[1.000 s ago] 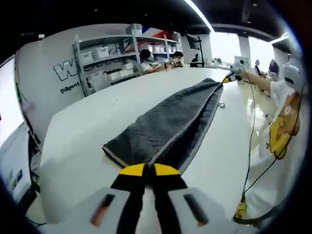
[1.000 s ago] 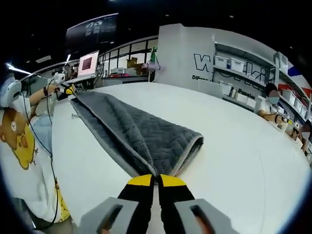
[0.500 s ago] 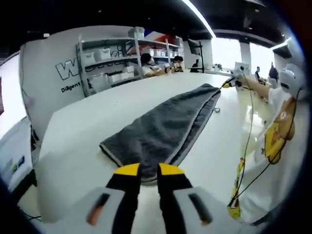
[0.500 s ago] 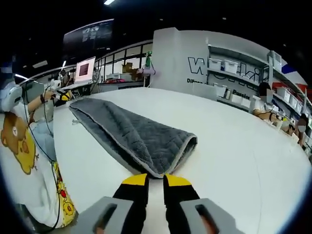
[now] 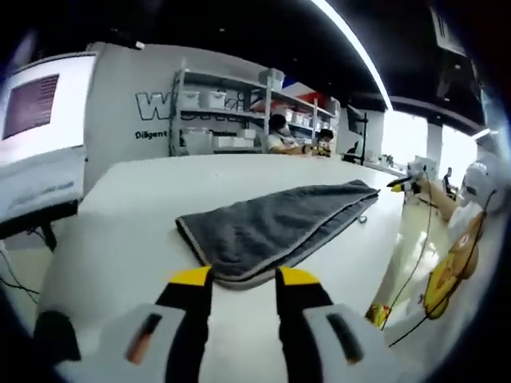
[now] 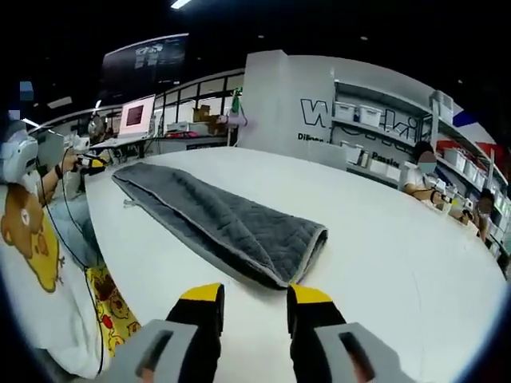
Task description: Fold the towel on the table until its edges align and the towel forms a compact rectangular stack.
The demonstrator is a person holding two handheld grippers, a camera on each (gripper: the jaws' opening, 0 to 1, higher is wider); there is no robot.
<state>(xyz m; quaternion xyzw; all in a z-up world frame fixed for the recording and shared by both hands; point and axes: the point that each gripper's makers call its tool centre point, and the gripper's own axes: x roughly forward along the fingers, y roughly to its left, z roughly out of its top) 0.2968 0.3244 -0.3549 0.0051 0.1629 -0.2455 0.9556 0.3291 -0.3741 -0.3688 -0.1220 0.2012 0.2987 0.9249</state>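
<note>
The grey towel (image 5: 275,231) lies flat on the white table (image 5: 120,207) as a long folded strip, one short end just beyond the parted, empty left gripper (image 5: 239,279) at twelve o'clock, the other likewise before the right gripper (image 6: 251,297).

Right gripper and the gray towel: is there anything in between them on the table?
No. In the right gripper view, the open right gripper sits just short of the towel, with a bare strip of white table between.
</note>
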